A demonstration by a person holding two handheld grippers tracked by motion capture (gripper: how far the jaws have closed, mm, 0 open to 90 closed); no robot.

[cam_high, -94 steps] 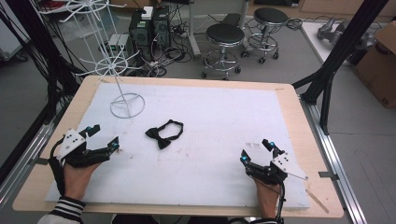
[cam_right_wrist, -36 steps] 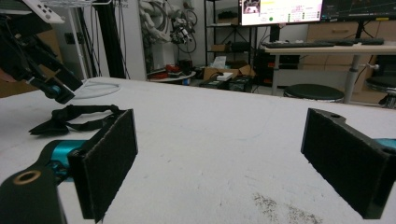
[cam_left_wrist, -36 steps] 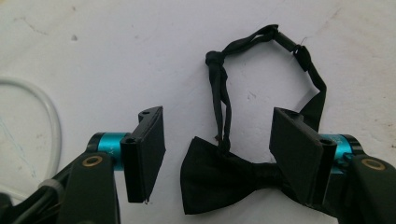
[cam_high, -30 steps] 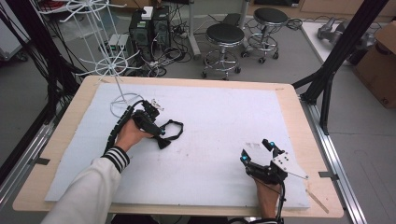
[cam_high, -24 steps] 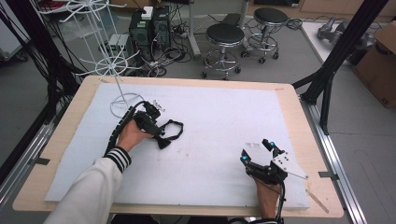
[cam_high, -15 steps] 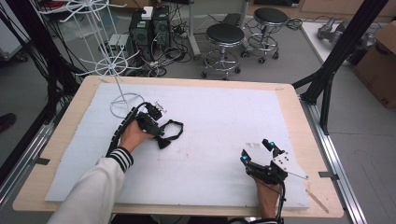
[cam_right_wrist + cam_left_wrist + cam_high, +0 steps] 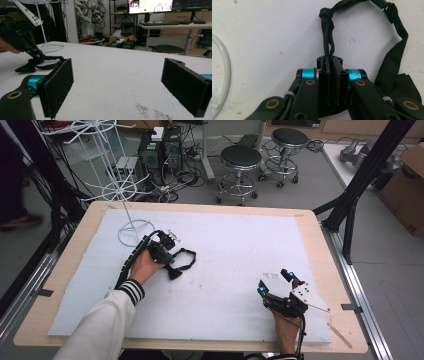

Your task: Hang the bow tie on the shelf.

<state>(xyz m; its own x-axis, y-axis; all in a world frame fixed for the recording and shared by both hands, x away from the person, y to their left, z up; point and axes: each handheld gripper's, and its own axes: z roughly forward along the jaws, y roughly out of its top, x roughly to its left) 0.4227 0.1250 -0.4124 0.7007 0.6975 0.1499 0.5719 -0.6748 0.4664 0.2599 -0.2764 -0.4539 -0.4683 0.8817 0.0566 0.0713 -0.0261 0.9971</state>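
Moved onto the one black bow tie, left tongs pinch its strap; right tongs rest agape.

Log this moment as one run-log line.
left gripper: shut on bow tie strap | right gripper: open, resting on white mat | bow tie: on mat beside wire stand

Even, bright overhead light falls on the white tabletop, leaving only soft, faint shadows and no hard glare. In the right gripper view the near black pads are slightly blurred, and a monitor at the back glows overexposed. The high view bends lines at its edges.
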